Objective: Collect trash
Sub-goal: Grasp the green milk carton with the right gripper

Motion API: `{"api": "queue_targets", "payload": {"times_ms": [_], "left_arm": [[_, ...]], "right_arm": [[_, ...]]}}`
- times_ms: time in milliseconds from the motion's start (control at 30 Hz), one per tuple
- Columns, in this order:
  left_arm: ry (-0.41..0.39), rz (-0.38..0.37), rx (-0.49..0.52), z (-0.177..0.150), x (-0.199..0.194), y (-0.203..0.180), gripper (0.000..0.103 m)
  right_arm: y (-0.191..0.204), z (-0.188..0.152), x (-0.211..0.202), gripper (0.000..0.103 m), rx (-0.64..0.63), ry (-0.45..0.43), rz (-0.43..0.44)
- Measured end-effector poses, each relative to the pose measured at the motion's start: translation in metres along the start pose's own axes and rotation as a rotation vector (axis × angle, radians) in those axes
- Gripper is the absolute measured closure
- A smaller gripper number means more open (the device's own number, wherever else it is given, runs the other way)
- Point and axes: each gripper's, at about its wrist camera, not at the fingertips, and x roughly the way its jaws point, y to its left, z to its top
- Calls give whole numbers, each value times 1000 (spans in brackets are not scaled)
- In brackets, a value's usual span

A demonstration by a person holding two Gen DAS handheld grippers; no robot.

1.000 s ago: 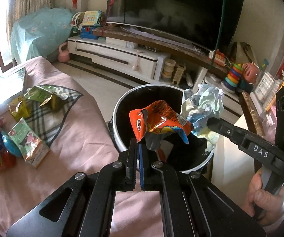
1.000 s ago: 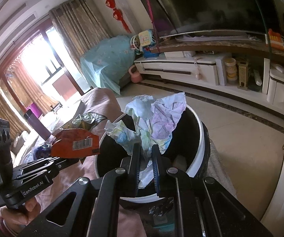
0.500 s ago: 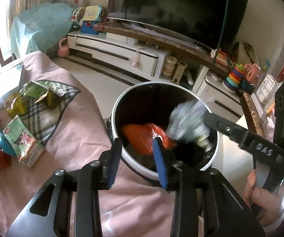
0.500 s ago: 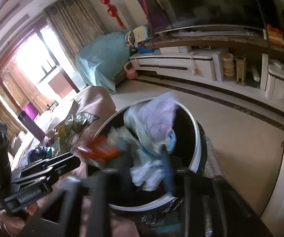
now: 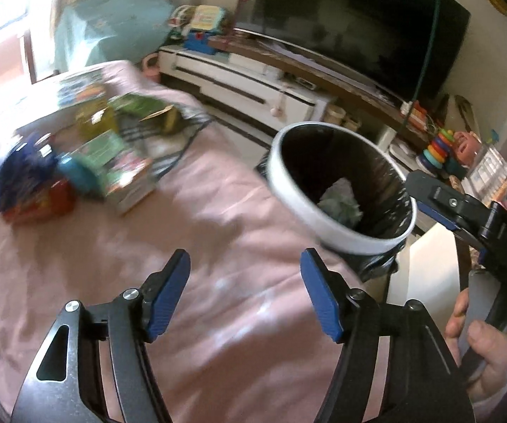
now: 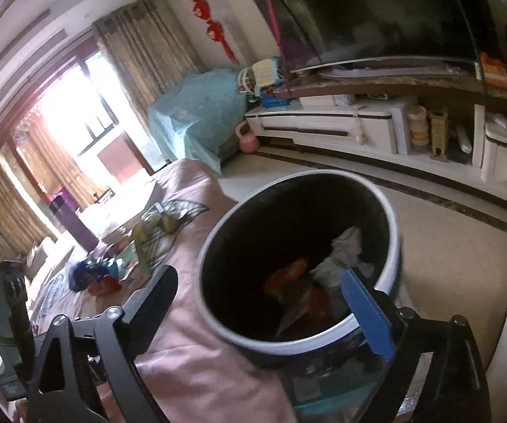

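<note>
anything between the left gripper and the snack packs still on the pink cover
Nothing visible does. The left gripper, jaws opening and empty, faces bare pink cover, and the leftover packs lie beyond it to the upper left. The trash bin sits off to the right, outside that path.

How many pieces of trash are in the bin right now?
2 visible: an orange wrapper low in the bin, and crumpled paper beside it toward the far wall. More may lie hidden beneath.

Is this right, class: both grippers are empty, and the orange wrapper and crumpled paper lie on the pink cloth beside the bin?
Not quite. The orange wrapper and crumpled paper lie inside the bin, as the right wrist view shows. Both grippers, left and right, are indeed empty, jaws opening.
</note>
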Motion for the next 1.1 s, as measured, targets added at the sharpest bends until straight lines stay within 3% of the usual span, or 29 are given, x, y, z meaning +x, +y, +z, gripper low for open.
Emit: {"api": "queue_targets", "payload": {"times_ms": [567,700,1100], "left_arm": [[-52,125,-203,-39,-54,119,33],[-61,136,-227,-39,-59,132,33],[-72,151,-256,-34,-59,155,33]], "right_arm": [[99,-47,37,3,-151,101,134],[112,-52,48,3,-164,151,155],[130,-53,66,3,-199,180,163]]}}
